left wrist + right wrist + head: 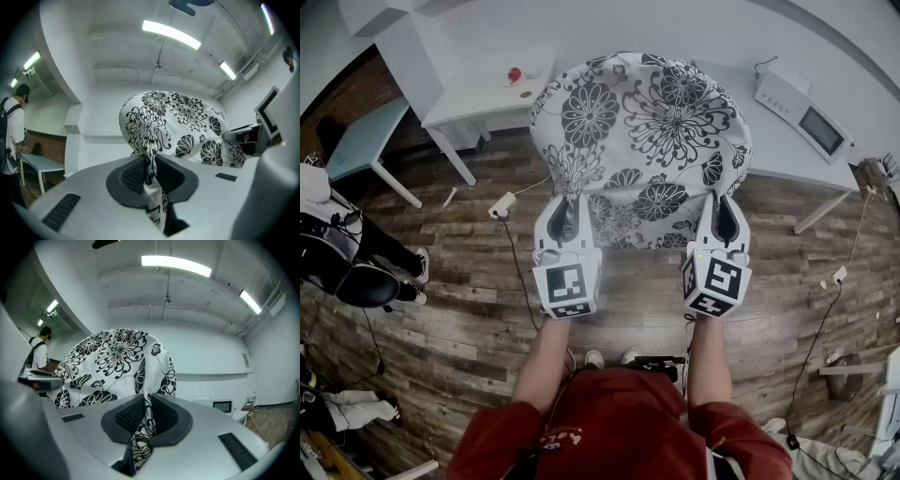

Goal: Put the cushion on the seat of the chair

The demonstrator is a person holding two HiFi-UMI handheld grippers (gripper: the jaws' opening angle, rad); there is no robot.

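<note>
We hold the floral cushion (642, 122) at frame centre, left claw (569, 208) and right claw (724, 208) each clamped on its lower edge, apparently clear of the floor (459, 291).

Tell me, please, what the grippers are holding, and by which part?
Both hold the floral cushion by its near edge: the left gripper pinches fabric near the left corner, the right gripper near the right.
</note>
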